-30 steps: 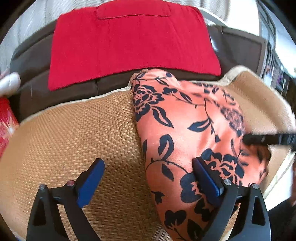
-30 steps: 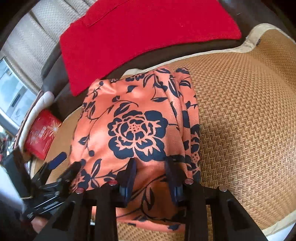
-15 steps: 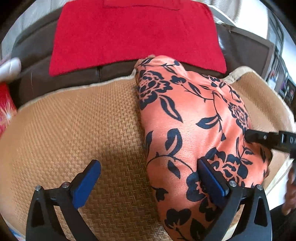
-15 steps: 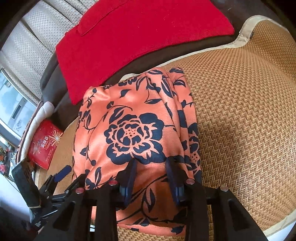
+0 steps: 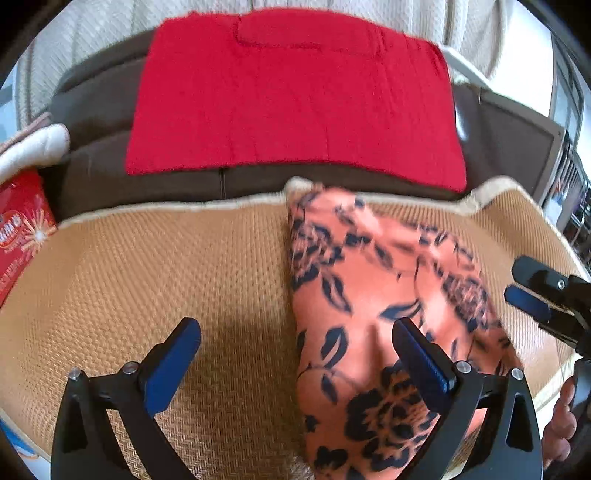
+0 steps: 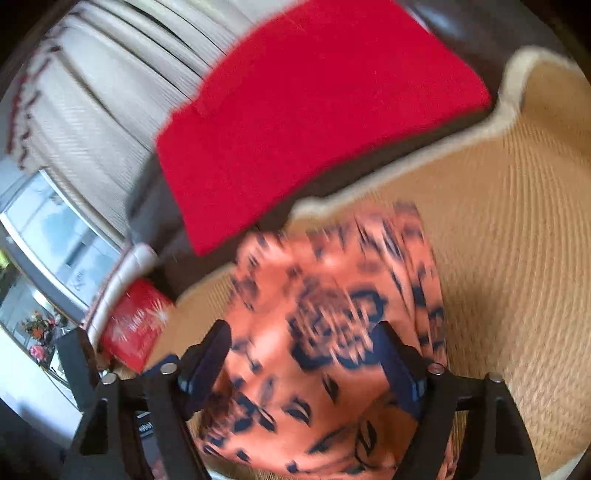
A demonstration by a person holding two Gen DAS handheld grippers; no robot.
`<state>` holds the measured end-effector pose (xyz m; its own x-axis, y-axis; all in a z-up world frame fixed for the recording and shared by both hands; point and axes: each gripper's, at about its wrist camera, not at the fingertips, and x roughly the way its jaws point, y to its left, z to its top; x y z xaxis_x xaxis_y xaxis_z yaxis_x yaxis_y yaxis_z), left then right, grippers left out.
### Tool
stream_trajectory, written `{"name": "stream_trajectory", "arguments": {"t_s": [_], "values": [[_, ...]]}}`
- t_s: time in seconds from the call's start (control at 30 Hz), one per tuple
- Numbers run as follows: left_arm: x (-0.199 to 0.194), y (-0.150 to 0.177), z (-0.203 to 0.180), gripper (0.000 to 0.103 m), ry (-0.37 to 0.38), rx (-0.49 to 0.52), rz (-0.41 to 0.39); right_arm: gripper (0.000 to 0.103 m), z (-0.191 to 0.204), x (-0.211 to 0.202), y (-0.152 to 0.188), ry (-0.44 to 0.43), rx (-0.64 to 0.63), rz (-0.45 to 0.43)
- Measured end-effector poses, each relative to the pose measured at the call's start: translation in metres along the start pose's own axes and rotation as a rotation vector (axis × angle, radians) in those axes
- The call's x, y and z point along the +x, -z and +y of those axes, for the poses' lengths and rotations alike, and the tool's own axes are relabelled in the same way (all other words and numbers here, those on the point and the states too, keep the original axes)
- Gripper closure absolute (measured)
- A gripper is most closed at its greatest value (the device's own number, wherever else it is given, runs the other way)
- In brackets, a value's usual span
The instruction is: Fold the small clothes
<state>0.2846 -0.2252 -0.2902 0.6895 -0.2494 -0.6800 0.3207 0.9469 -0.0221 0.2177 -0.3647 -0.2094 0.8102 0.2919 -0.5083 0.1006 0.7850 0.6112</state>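
— On the woven straw mat [image 5: 155, 266] lies the orange floral garment [image 5: 369, 295], folded into a long bundle, its far end at the mat's pale-trimmed back edge.

— And behind the mat?

— Brown sofa cushions [image 5: 147, 184] with a red cloth [image 5: 295, 96] spread flat over them, cream curtains [image 5: 332, 11] beyond. Off the mat's left end there's a red printed box [image 5: 22, 229]; a window [image 6: 55, 236] shows farther that way.

— How do the grippers sit?

— The left gripper [image 5: 295, 343] is spread wide just above the mat, one blue pad over bare weave, the other over the garment. The right gripper [image 6: 301, 354] hangs over the garment's near end, also spread, holding nothing. That view is blurred, so whether its pads touch the fabric I can't tell.
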Motion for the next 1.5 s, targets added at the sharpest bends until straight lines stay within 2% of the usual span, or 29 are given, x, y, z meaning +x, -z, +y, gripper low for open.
{"name": "stream_trajectory", "arguments": {"t_s": [0.07,0.13,0.2,0.23,0.27,0.3,0.43,0.6,0.8,0.9,0.97,1.1,1.23,1.37,1.5], "values": [[-0.005,-0.003,-0.008,0.0,-0.027,0.018,-0.031,0.037,0.009,-0.002,-0.009,-0.021,-0.012,-0.041],[0.003,0.003,-0.013,0.0,-0.042,0.041,-0.015,0.043,0.006,0.006,-0.013,-0.028,0.036,-0.033],[0.019,0.013,-0.019,0.0,-0.071,0.073,0.038,0.047,-0.004,0.028,-0.013,0.0,0.102,0.056],[0.031,0.017,-0.022,0.0,-0.093,0.094,0.084,0.048,-0.014,0.046,-0.009,0.044,0.147,0.146],[0.038,0.02,-0.024,0.0,-0.097,0.095,0.103,0.056,-0.021,0.057,-0.006,0.056,0.18,0.197],[0.037,0.019,-0.022,0.0,-0.085,0.081,0.085,0.062,-0.029,0.063,-0.002,0.058,0.222,0.214],[0.037,0.019,-0.015,0.0,-0.054,0.062,0.078,0.062,-0.04,0.062,-0.004,0.019,0.322,0.199],[0.041,0.024,-0.013,0.0,-0.043,0.036,0.054,0.062,-0.03,0.063,0.0,0.031,0.272,0.193],[0.038,0.038,-0.015,0.0,-0.051,0.067,0.002,0.062,-0.045,0.048,0.005,-0.021,0.29,0.191],[0.039,0.041,-0.015,0.0,-0.051,0.049,0.039,0.062,-0.051,0.043,0.006,-0.052,0.302,0.199],[0.042,0.034,-0.019,0.0,-0.077,0.064,0.084,0.062,-0.057,0.041,0.006,-0.075,0.33,0.2],[0.05,0.018,-0.039,0.0,-0.172,0.164,0.189,0.062,-0.067,0.033,0.009,-0.106,0.382,0.196],[0.054,0.009,-0.049,0.0,-0.23,0.196,0.269,0.062,-0.07,0.027,0.012,-0.111,0.411,0.18],[0.061,0.007,-0.055,0.0,-0.257,0.209,0.298,0.062,-0.069,0.022,0.014,-0.107,0.406,0.166],[0.065,0.004,-0.057,0.0,-0.252,0.213,0.321,0.062,-0.069,0.02,0.016,-0.107,0.396,0.156]]}}
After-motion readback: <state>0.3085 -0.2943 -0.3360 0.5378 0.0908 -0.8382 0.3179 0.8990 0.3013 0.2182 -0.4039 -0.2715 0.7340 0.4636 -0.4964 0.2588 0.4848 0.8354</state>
